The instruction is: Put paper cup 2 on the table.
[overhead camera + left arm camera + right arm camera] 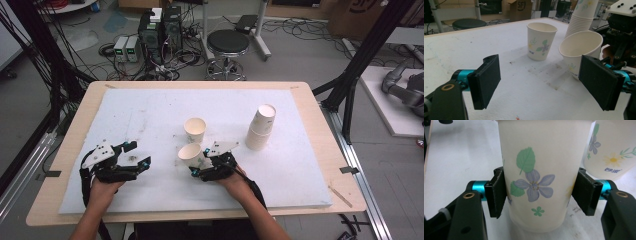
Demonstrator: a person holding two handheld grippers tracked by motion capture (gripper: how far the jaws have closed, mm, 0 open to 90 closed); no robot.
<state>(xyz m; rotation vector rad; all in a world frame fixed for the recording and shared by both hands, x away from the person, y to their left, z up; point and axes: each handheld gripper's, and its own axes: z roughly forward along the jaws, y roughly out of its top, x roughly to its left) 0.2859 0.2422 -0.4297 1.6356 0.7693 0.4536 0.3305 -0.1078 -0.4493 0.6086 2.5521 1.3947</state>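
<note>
My right gripper (198,163) is shut on a white paper cup (190,154) with a flower print, near the middle of the table. Both pads press on the cup's (536,170) sides, low on its wall, with my right gripper (539,192) around it. In the left gripper view this cup (580,50) leans with its mouth toward the camera. A second flowered cup (195,129) stands upright just beyond it. A stack of cups (261,127) stands to the right. My left gripper (136,154) rests at the table's left, open, with nothing between its jaws (541,82).
The white foam board (150,110) covers a wooden table (70,150). Beyond the far edge stand a black stool (227,45), electronics boxes (157,30) and loose cables on the floor. Black frame posts (360,55) rise at the right.
</note>
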